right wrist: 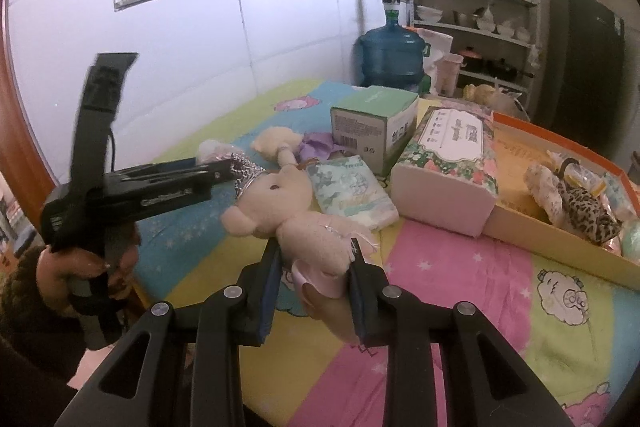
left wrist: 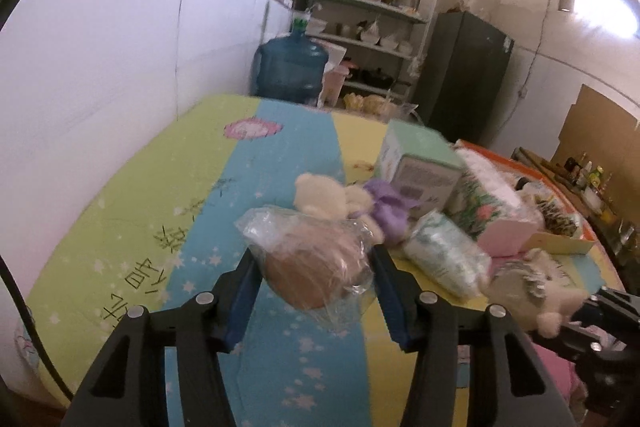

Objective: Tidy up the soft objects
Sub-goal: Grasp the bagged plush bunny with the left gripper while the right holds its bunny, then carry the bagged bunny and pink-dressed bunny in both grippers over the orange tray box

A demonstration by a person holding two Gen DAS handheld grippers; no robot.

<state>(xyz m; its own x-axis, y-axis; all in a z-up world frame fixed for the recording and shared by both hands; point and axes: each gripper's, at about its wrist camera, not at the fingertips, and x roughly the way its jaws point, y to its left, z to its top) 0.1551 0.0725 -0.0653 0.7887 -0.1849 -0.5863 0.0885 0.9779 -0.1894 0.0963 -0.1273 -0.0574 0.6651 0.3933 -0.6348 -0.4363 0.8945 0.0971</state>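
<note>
The left tongs (left wrist: 314, 267) stood around a brown soft thing in a clear bag (left wrist: 316, 259); whether the pads pressed it could not be told. The bag sat on the striped mat (left wrist: 280, 163), just before a cream bear (left wrist: 320, 197). The right tongs (right wrist: 316, 267) were clamped on a pink bear (right wrist: 292, 215), its head toward a tissue pack (right wrist: 352, 191). Beyond lay a floral box (right wrist: 444, 167) and an orange tray (right wrist: 560, 235).

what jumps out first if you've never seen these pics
The pink teddy bear clamped by its legs in the right hand-held gripper over the pastel play mat. Next, the left hand-held gripper straddling a plastic-bagged brown item, with the orange tray of soft things at right.
</note>
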